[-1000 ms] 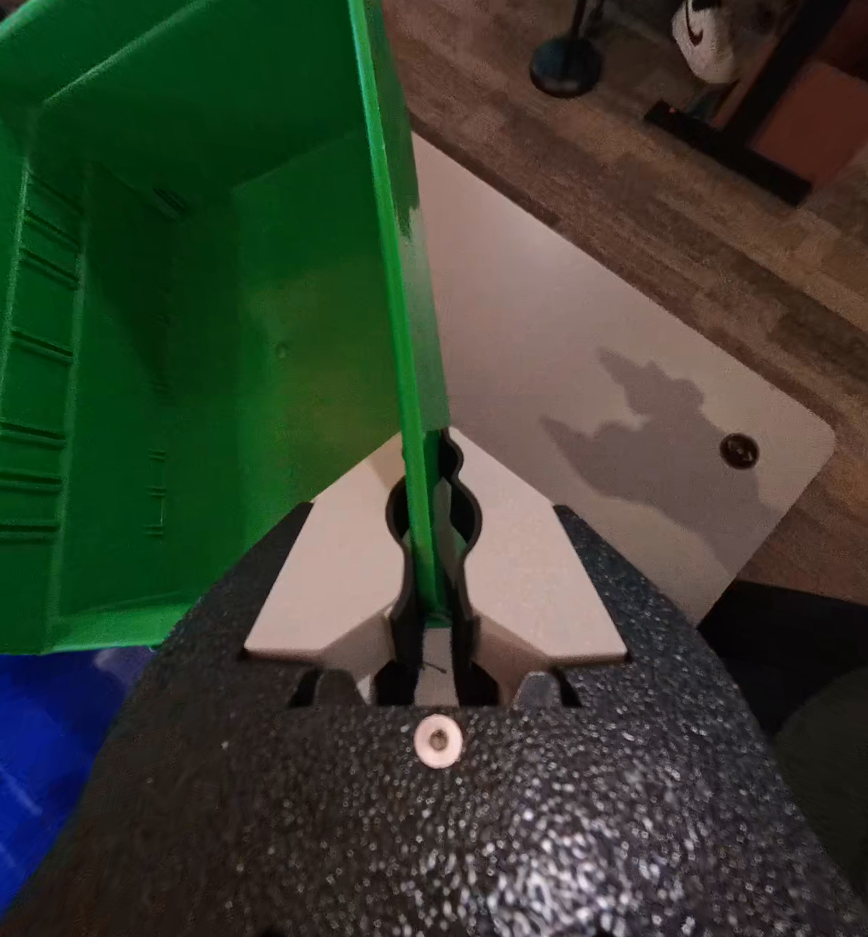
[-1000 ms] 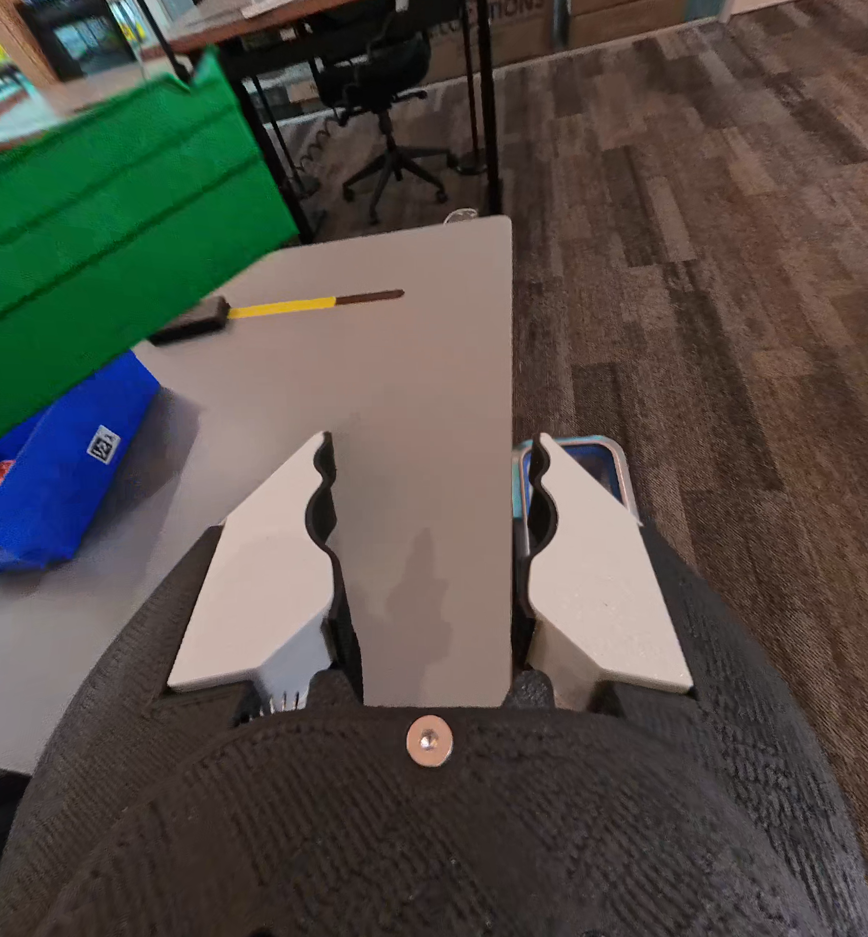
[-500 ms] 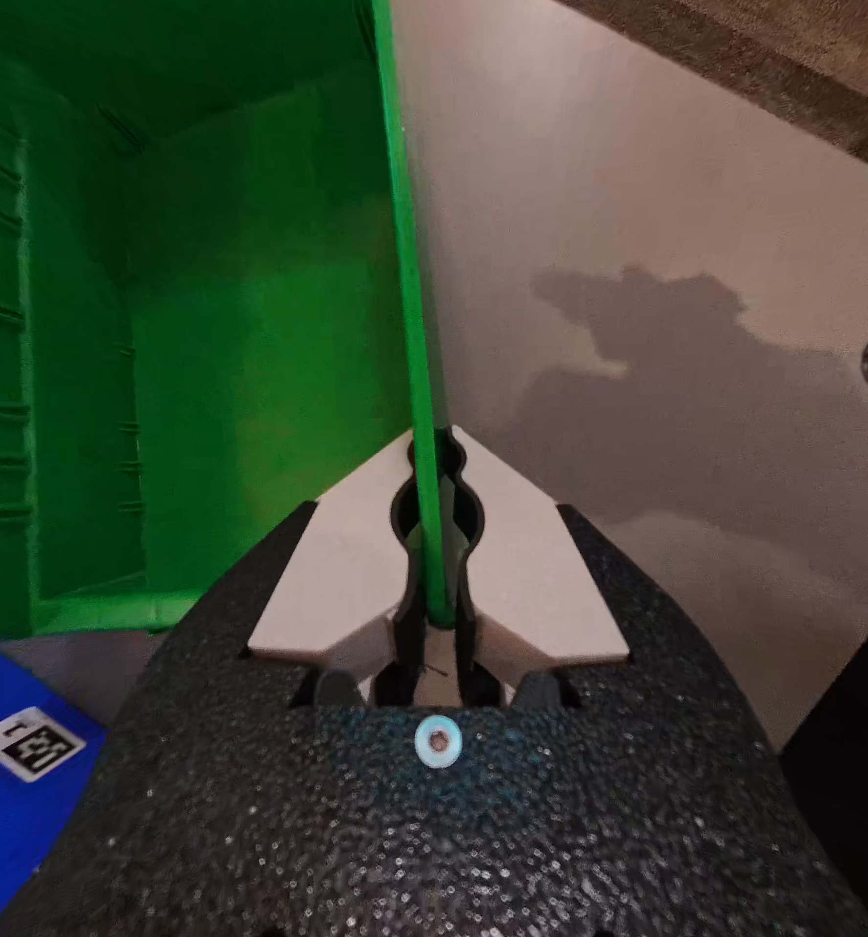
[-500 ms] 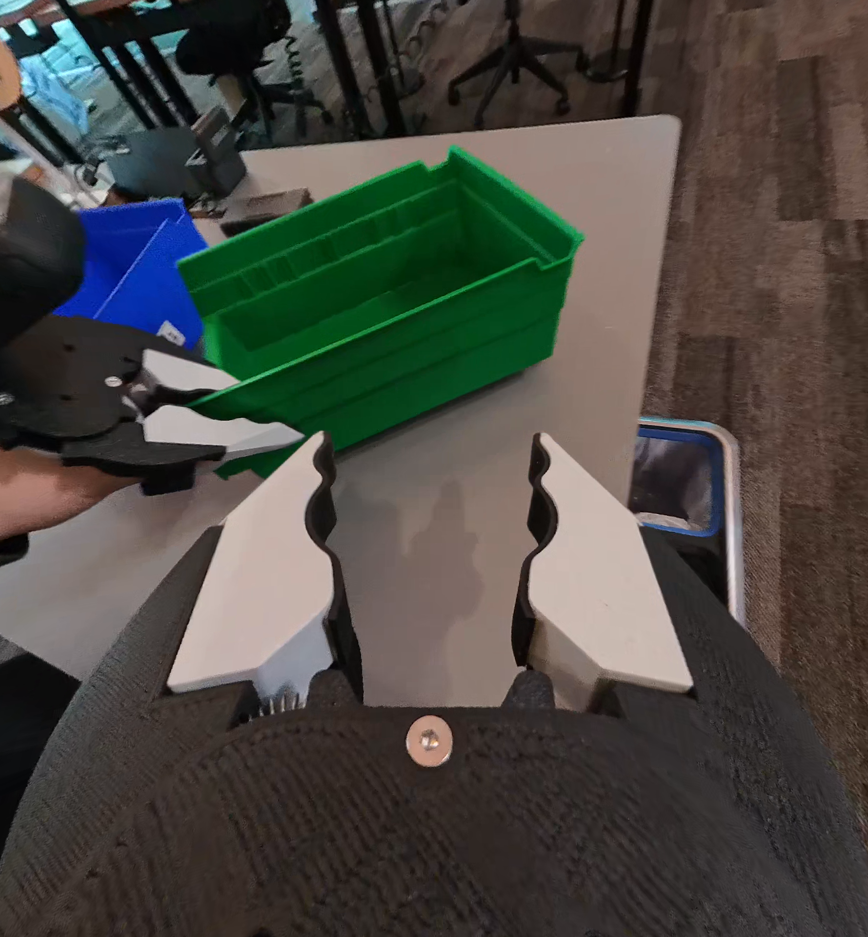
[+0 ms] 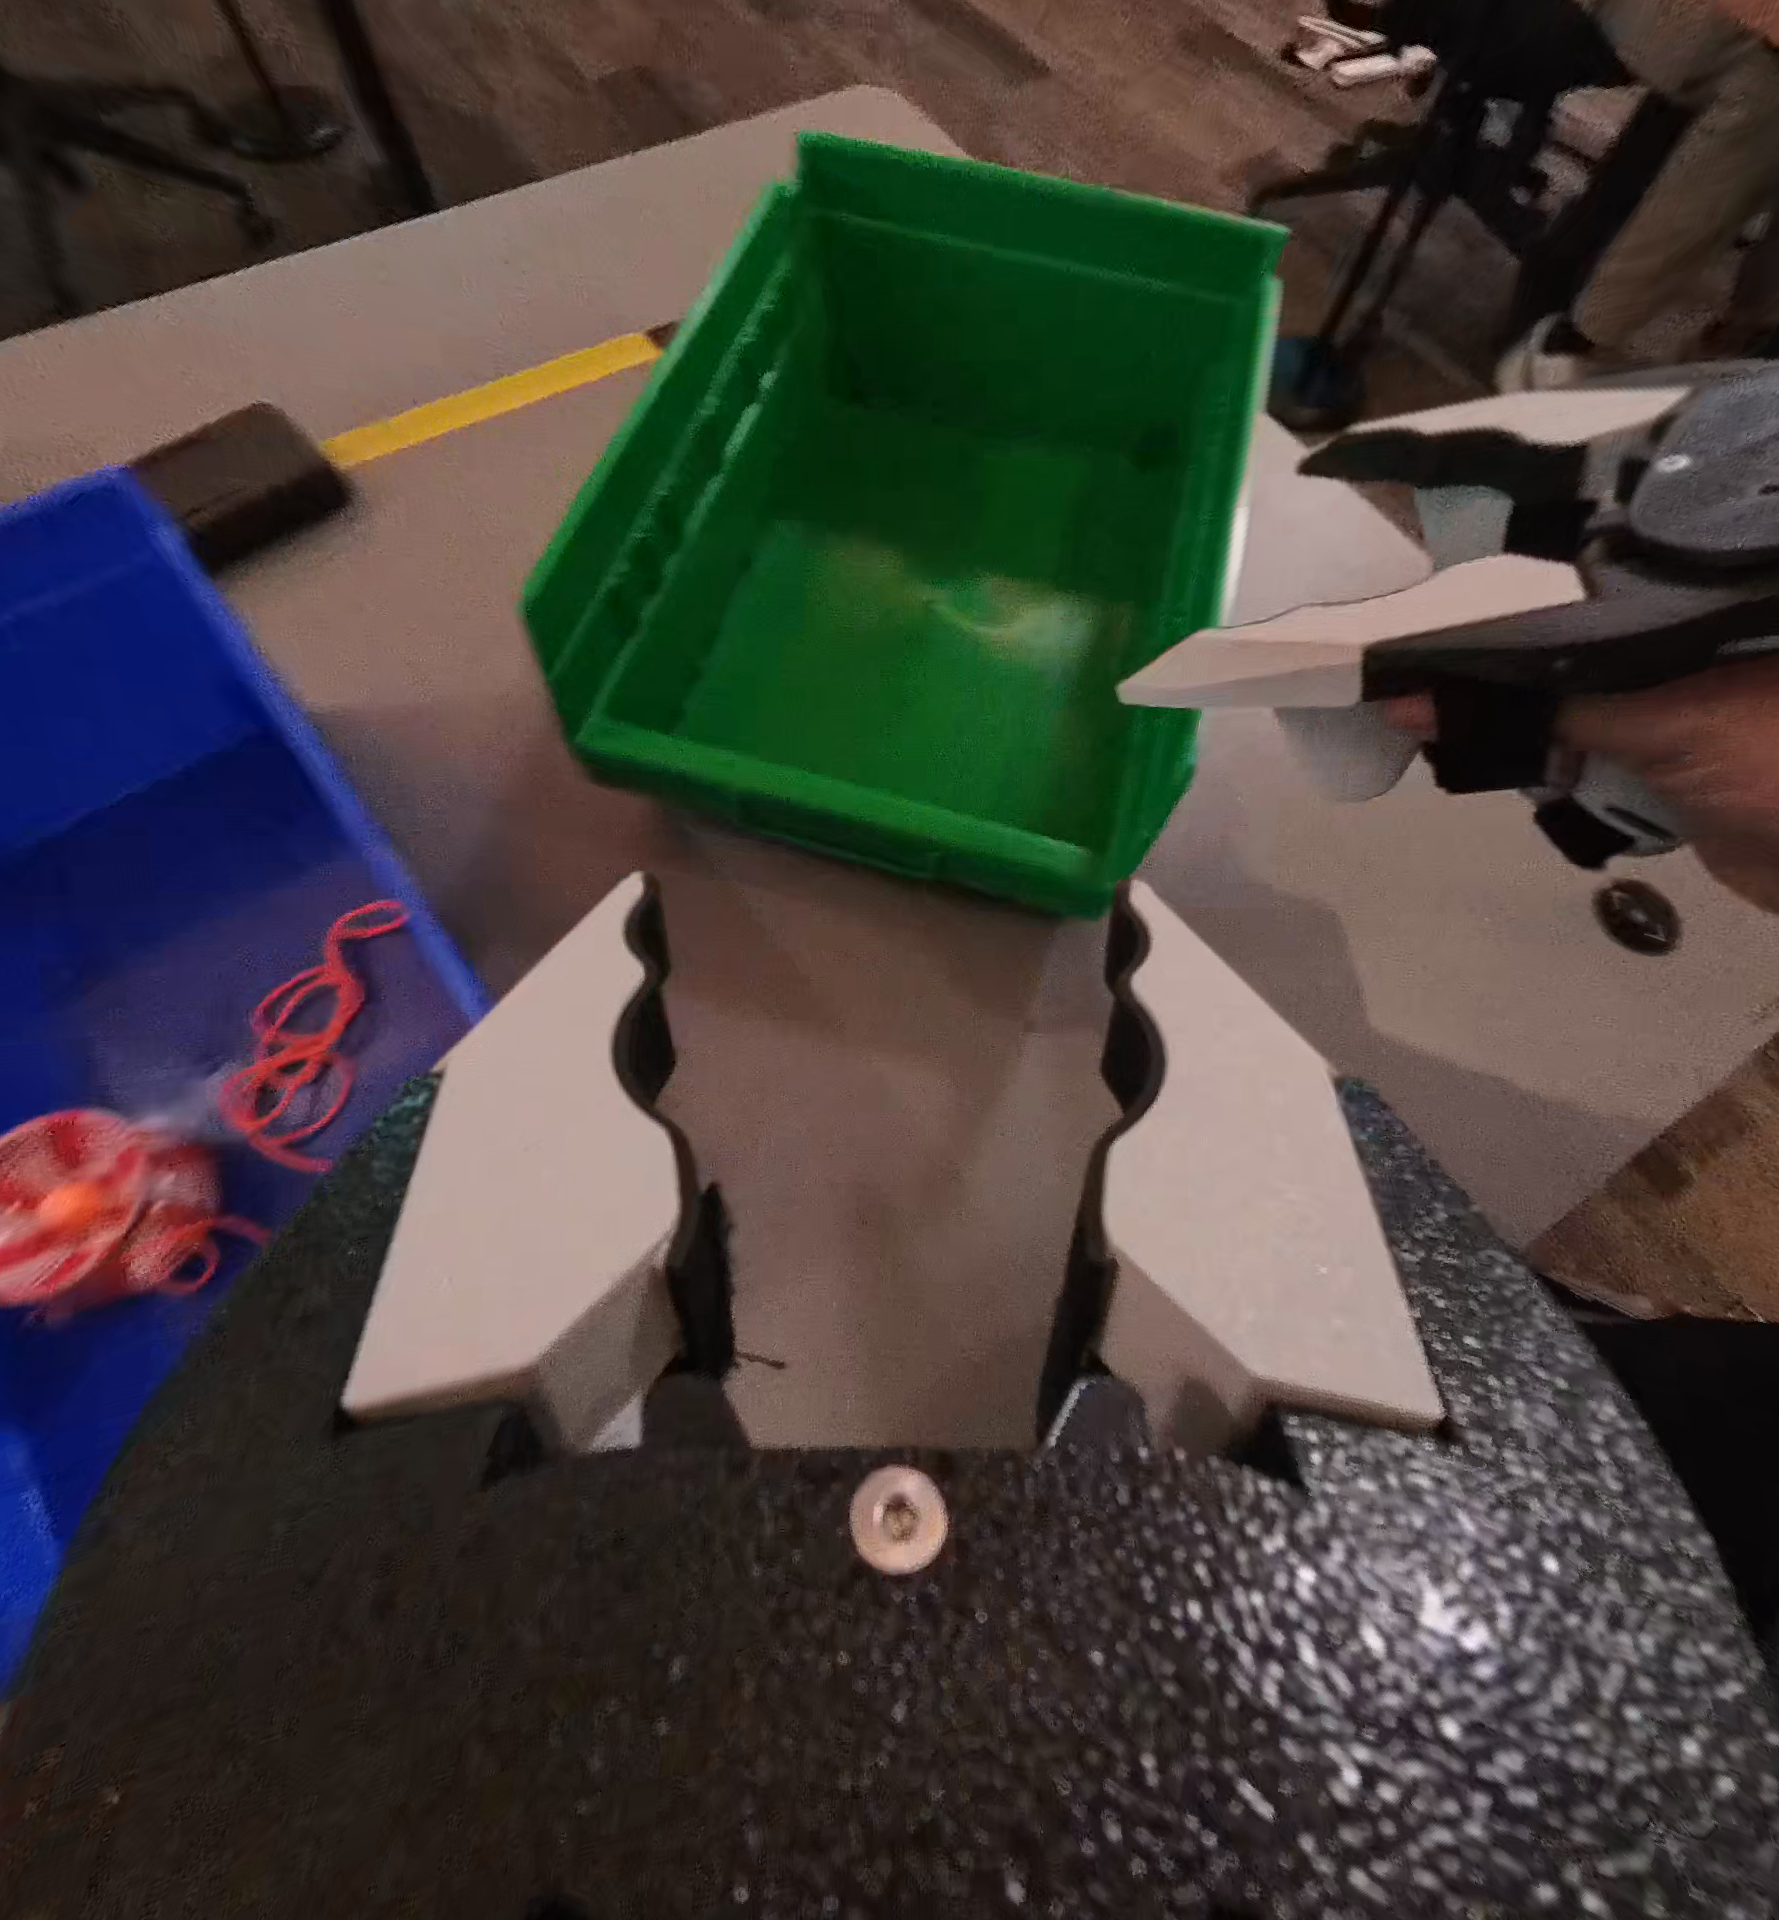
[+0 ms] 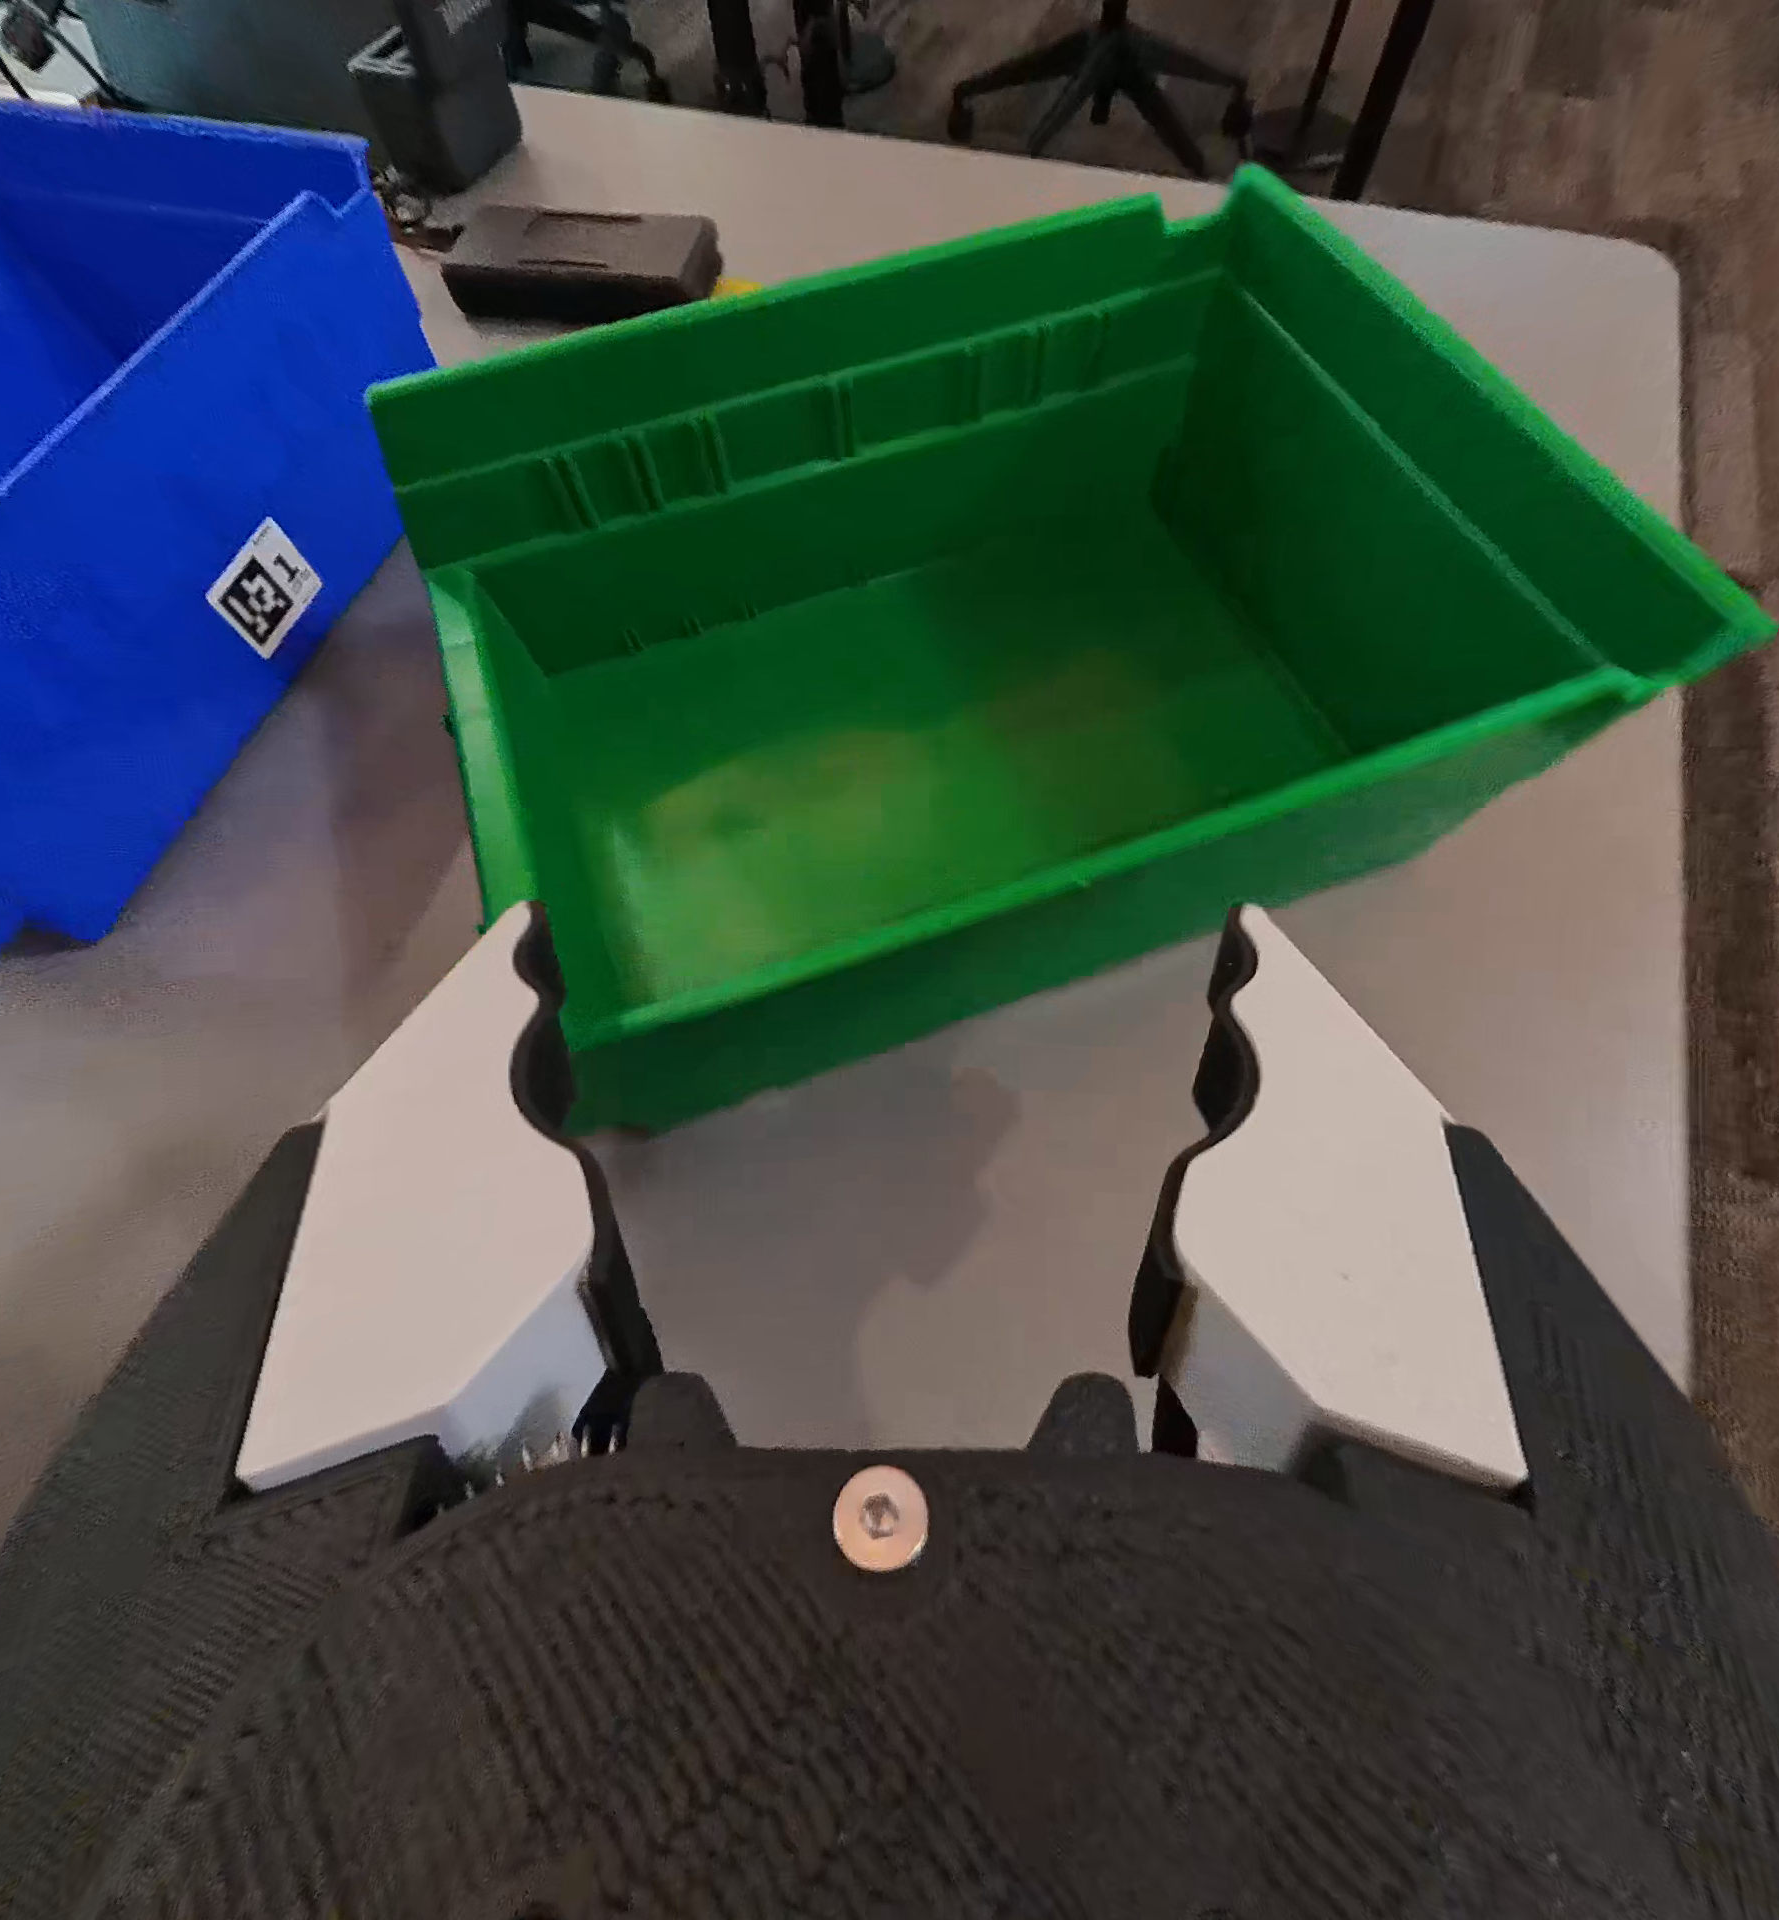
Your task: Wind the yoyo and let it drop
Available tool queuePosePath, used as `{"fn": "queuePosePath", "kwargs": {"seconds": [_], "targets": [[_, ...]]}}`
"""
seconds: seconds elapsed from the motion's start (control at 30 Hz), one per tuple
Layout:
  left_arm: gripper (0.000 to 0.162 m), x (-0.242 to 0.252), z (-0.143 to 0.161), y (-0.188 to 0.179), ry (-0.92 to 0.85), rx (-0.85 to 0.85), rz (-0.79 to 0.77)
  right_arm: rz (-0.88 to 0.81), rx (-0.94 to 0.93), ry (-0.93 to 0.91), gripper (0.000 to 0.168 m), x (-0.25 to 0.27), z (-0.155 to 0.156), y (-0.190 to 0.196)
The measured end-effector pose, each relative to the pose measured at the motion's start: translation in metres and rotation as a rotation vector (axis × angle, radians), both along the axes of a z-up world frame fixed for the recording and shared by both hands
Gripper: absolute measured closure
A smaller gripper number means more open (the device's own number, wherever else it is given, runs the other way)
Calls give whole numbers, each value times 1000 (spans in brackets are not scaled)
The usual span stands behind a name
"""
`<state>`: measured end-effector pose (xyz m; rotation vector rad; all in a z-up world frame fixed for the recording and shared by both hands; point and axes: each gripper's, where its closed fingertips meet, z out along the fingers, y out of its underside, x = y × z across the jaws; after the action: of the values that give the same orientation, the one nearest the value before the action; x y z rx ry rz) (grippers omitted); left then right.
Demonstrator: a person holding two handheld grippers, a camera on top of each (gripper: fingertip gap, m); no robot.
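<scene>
Now, yoyo point(image 5: 38, 1216) sits in blue bin point(image 5: 116, 665) at my left, red string point(image 5: 303, 1039) loose in tangle beside it; looks light, hard-shelled, slippery; I'd pinch across rims, mind limp string; left gripper point(image 5: 885, 1039) and right gripper point(image 6: 880, 1039) both spread wide, holding nothing; green bin point(image 6: 968, 810) ahead

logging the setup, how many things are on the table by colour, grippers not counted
green: 1, the empty green bin
blue: 1, the blue bin
red: 1, the red yoyo with its loose string, inside the blue bin
black: 1, the black box behind the bins
yellow: 1, the yellow strip
total: 5
</scene>
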<state>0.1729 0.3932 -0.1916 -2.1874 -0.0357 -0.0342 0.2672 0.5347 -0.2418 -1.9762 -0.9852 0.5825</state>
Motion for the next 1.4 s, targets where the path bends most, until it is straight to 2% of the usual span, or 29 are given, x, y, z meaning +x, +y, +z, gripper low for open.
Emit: {"fn": "queuePosePath", "kwargs": {"seconds": [0.1,0.17,0.23,0.37,0.43,0.5,0.6,0.73,0.8,0.9,1.0,1.13,1.2,1.23,1.27,1.3,1.4], "targets": [[81,-48,10,-42,-37,58,209,-18,70,-30,42,-24,-8,0],[82,-75,13,-66,-89,98,329,-48,73,-26,46,-32,-10,1],[82,-109,8,-94,-57,89,447,-70,61,-50,49,-34,-18,4],[84,-168,1,-139,-7,29,579,-99,4,-41,50,-31,-23,7],[86,-187,-2,-151,-24,16,613,-132,8,-67,54,-21,-22,16],[89,-193,-2,-147,-85,50,606,-171,1,-104,53,-4,-22,30],[95,-185,-14,-120,-182,48,504,-229,28,-158,53,27,-20,51],[101,-184,-46,-78,-135,-100,373,-326,88,-240,60,70,-8,79],[102,-193,-68,-62,-105,-216,329,-345,99,-181,60,79,9,84],[94,-216,-99,-49,-51,-372,319,-338,139,-113,61,87,38,82],[86,-233,-127,-50,-20,-538,334,-308,201,-102,63,92,58,72],[84,-247,-142,-56,-21,-668,390,-262,238,-73,66,98,72,52],[92,-254,-144,-58,-41,-686,441,-246,238,-39,67,103,76,42],[120,-259,-142,-59,-38,-691,463,-241,230,-31,69,106,77,38],[128,-253,-140,-54,-102,-662,422,-236,221,-25,69,109,76,35],[128,-250,-137,-48,-158,-616,430,-230,216,-17,71,110,78,31],[129,-250,-115,-40,-135,-459,419,-195,219,18,84,110,91,21]]}}
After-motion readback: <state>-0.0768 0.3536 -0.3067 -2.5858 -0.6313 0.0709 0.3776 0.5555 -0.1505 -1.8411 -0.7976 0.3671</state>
